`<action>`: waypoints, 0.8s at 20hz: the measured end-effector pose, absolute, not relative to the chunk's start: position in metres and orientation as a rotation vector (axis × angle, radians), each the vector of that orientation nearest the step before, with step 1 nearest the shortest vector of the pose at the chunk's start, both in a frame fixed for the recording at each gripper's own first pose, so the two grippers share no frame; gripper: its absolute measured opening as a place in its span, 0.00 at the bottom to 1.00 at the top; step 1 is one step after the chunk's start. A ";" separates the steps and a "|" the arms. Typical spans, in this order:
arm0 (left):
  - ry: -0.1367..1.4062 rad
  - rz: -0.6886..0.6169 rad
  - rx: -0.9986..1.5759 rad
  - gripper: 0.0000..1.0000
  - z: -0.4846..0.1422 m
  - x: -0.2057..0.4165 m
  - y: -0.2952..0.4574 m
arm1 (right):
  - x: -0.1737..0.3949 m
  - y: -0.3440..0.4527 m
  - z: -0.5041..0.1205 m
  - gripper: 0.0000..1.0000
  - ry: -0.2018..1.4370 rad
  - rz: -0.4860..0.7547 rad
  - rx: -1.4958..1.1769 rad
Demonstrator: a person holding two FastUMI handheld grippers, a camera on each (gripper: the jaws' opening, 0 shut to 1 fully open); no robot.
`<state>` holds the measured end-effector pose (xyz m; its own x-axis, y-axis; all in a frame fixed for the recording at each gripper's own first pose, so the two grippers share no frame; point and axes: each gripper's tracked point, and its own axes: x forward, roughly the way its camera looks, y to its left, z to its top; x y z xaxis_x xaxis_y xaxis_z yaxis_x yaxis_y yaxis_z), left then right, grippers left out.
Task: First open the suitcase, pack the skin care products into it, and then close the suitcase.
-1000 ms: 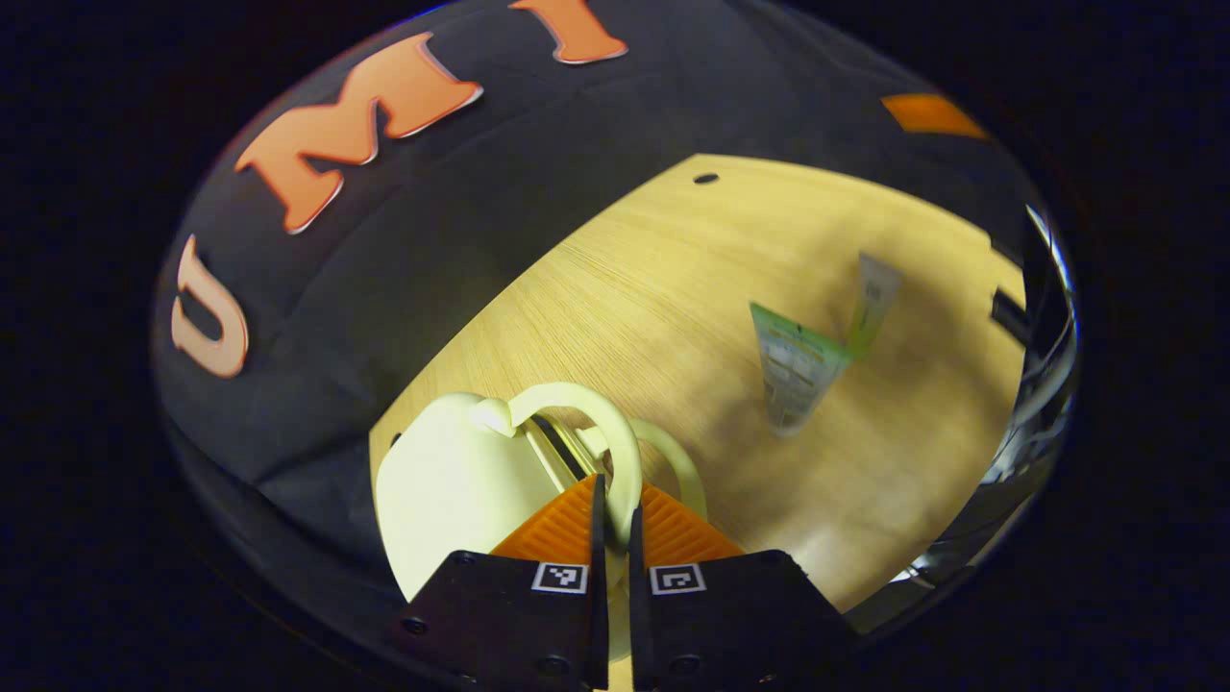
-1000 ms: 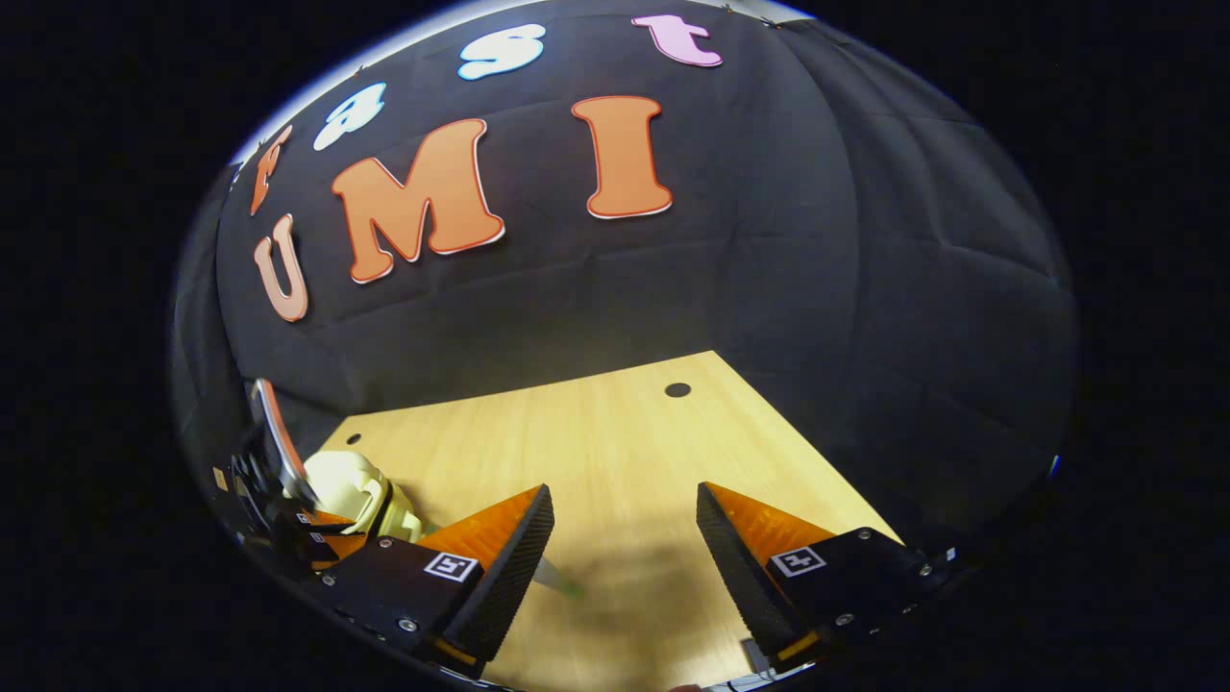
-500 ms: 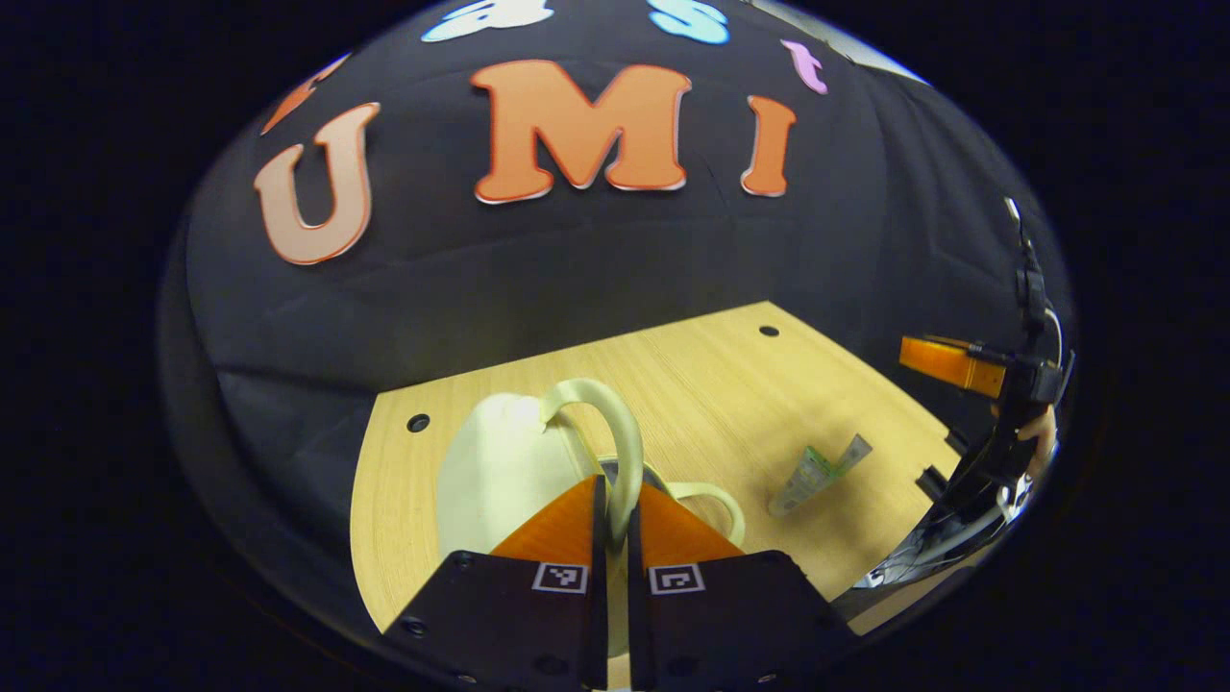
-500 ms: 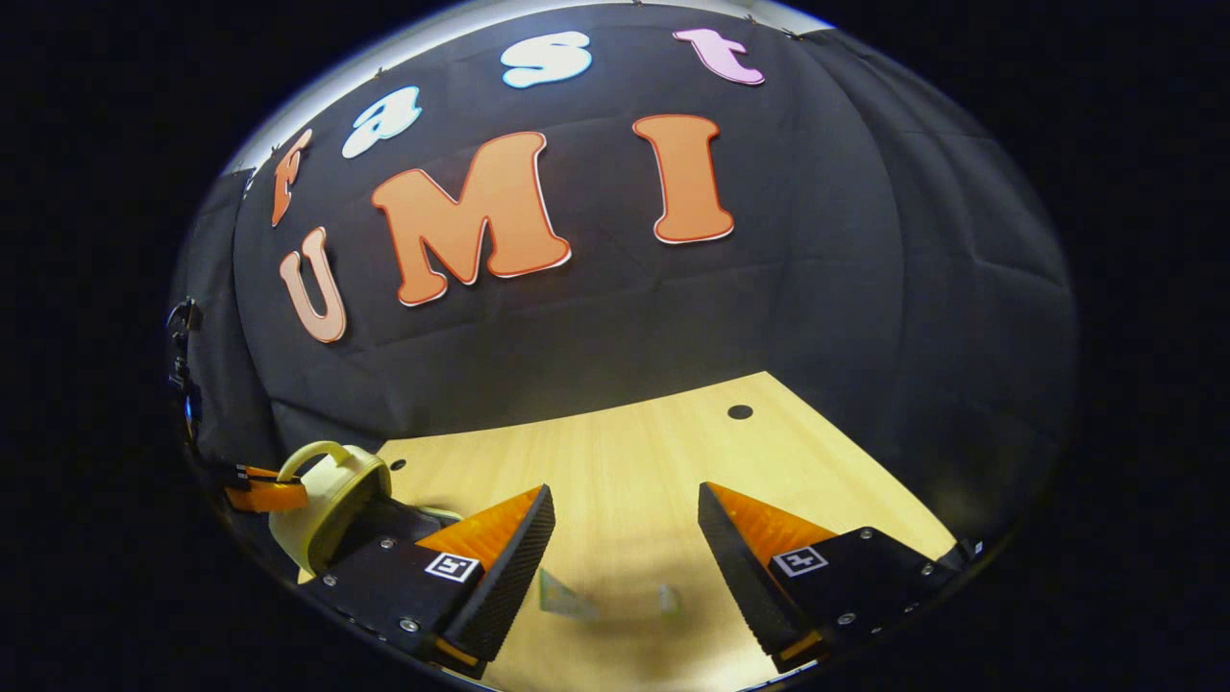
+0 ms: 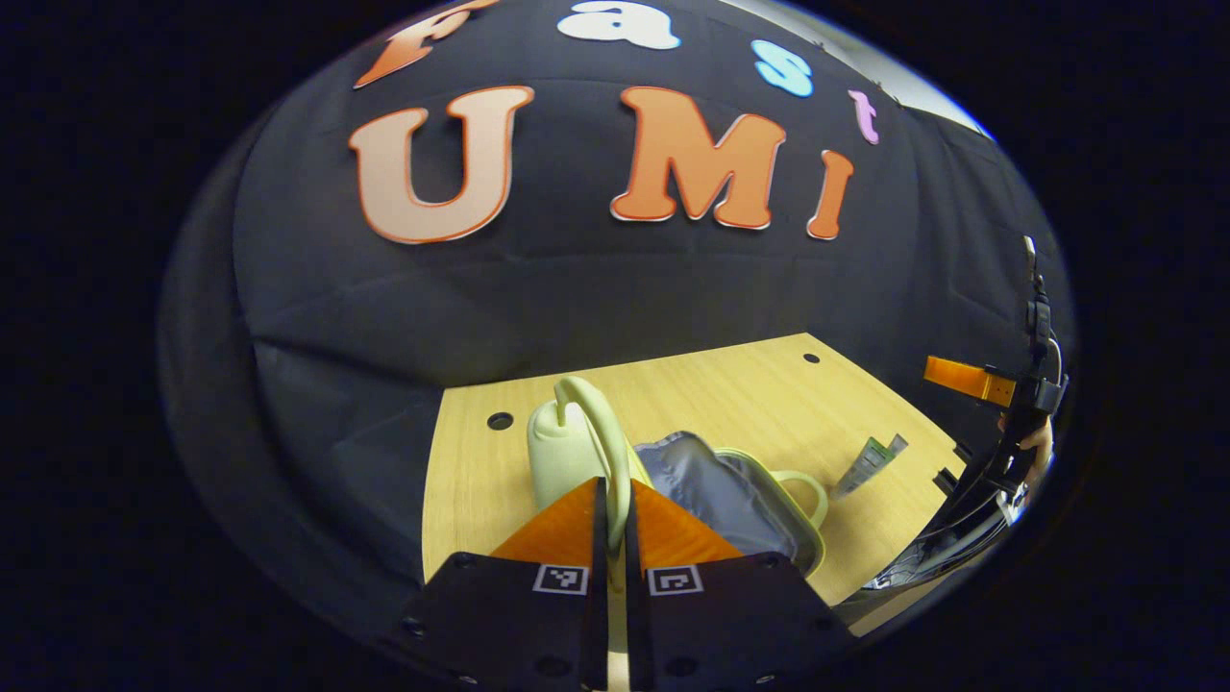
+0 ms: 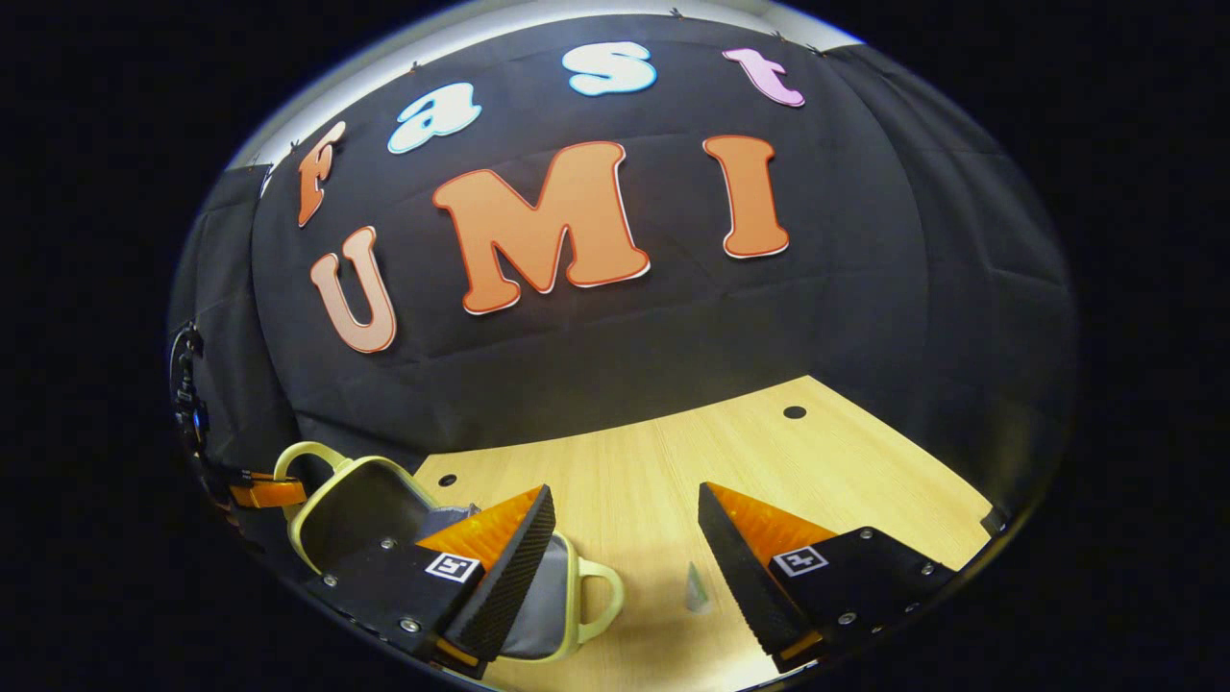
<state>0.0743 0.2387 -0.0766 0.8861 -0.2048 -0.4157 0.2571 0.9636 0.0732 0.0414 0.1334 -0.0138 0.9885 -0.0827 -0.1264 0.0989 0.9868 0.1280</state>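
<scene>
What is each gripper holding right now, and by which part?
The left gripper is shut on the handle of the suitcase lid, holding it raised. The right gripper is open and holds nothing.

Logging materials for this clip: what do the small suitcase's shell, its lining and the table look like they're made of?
The pale yellow suitcase shell looks like smooth moulded plastic with a soft sheen, its handle cast in the same piece. The grey lining seems padded, quilted fabric, slightly glossy. The light tabletop shows printed-looking wood grain, probably laminate.
</scene>
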 end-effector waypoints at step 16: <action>0.571 -0.095 -0.078 0.08 -0.223 0.096 0.432 | 0.046 0.198 -0.009 0.95 0.148 -0.062 0.110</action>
